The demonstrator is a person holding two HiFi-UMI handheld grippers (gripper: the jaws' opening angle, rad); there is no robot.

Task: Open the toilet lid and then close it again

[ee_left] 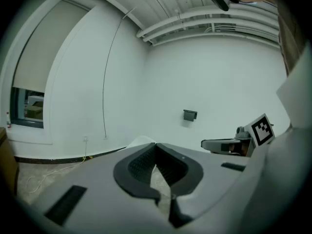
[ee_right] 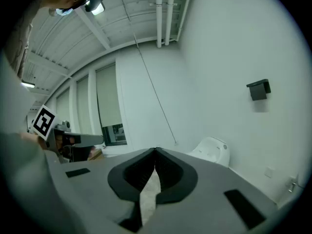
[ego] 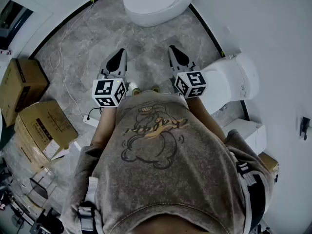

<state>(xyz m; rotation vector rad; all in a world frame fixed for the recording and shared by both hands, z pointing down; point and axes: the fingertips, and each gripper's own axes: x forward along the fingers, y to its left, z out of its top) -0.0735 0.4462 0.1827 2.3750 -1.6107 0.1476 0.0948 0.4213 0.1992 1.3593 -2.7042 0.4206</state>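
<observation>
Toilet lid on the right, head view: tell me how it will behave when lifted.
The toilet lid looks smooth and glossy white, so a grip may slip on it. It seems rigid, one moulded piece, so it probably swings up whole without flexing. Shut now, it likely pivots, not lifts free.

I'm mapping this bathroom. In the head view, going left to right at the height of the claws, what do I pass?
cardboard boxes → left claw → right claw → toilet → black wall fixture
</observation>
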